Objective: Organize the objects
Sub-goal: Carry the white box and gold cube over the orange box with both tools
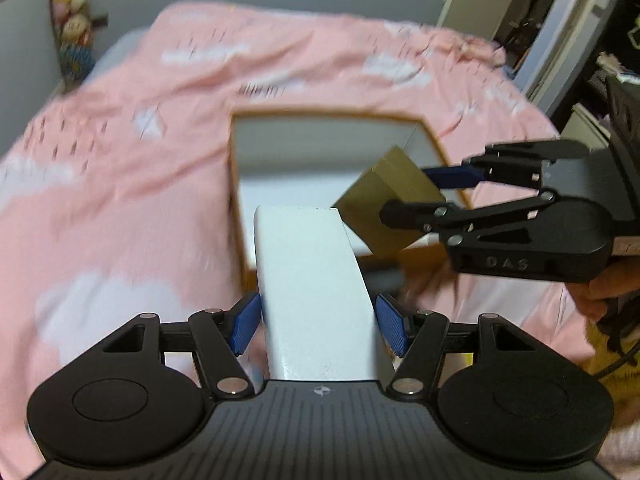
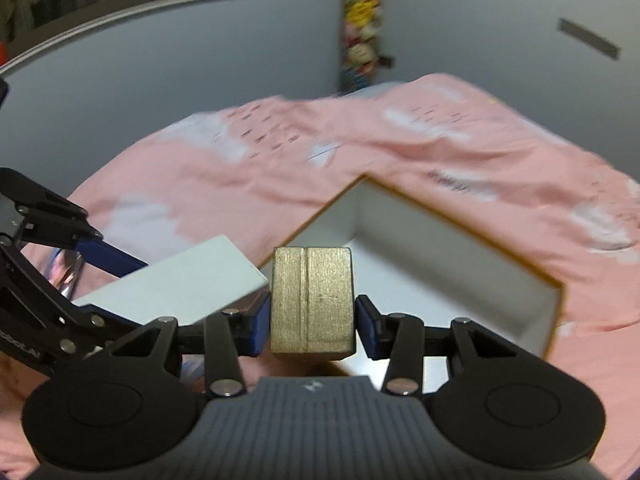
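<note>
Left wrist view: the left claw (image 1: 318, 326) holds a long white box (image 1: 312, 292) between its blue pads (image 1: 245, 328), the box pointing away from the camera over the bed. Ahead of it an open cardboard tray (image 1: 240, 184) with a brown rim and white inside lies on a pink bedspread (image 1: 120, 160) printed with white clouds. At the right the right claw (image 1: 416, 192) comes in sideways, clamped on a gold block (image 1: 380, 208) that hangs above the tray's right side. Part of a hand (image 1: 608, 284) shows behind that claw. The picture is blurred towards the edges.

Right wrist view: the right claw (image 2: 312, 320) grips the gold block (image 2: 312, 300) by its two sides, both pads against it; a groove runs down the block's top face. Beyond the block the open tray (image 2: 560, 312) lies cornerwise on the pink bedspread (image 2: 400, 152). At the left the left claw (image 2: 120, 280) carries the white box (image 2: 176, 280), whose far corner comes close beside the gold block; whether they touch I cannot tell. A grey wall (image 2: 160, 60) rises behind the bed.
</note>
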Motion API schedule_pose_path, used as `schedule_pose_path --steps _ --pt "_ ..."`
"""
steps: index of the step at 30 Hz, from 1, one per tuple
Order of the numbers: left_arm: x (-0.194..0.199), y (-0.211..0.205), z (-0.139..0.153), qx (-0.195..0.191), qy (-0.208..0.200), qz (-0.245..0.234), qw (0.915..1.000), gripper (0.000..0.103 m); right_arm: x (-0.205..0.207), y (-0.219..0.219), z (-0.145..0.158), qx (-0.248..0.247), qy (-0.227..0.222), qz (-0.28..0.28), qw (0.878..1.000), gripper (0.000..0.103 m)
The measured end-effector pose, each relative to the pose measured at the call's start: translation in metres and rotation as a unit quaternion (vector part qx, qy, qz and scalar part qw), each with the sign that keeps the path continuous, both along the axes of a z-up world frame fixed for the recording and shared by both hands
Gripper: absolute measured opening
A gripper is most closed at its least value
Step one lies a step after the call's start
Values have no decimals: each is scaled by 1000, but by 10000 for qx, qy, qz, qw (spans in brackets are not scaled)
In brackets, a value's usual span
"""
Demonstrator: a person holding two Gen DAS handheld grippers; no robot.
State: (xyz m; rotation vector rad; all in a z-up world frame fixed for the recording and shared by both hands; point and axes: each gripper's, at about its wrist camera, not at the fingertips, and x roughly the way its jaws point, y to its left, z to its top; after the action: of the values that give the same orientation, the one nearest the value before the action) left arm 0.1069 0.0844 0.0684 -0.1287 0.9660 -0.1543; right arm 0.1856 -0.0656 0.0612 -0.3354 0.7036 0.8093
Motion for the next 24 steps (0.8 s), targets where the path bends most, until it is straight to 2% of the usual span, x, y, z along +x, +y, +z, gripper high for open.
schedule_pose_path --steps 3,6,10,12,15,19,24 --pt "32 -8 4 -27 -194 -55 9998 73 20 -13 4 98 -17 -412 9991 46" --pt "75 -21 -4 210 -308 12 9993 73 41 -29 2 196 101 -767 9968 46" --pt "124 -37 -30 394 -162 105 9990 73 73 -40 -19 178 306 -1200 9921 46" --pt "140 -45 -51 614 -83 181 9979 73 87 -45 -31 107 437 -1395 9892 46" --pt "152 -49 -81 860 71 177 9961 73 109 -53 -52 169 833 -1580 9838 46" --pt "153 -51 -105 872 387 134 9953 73 124 -57 -72 262 1206 -1627 9789 46" --pt "155 -63 -122 1428 592 127 9879 73 136 -53 -89 302 1468 -1610 9755 46"
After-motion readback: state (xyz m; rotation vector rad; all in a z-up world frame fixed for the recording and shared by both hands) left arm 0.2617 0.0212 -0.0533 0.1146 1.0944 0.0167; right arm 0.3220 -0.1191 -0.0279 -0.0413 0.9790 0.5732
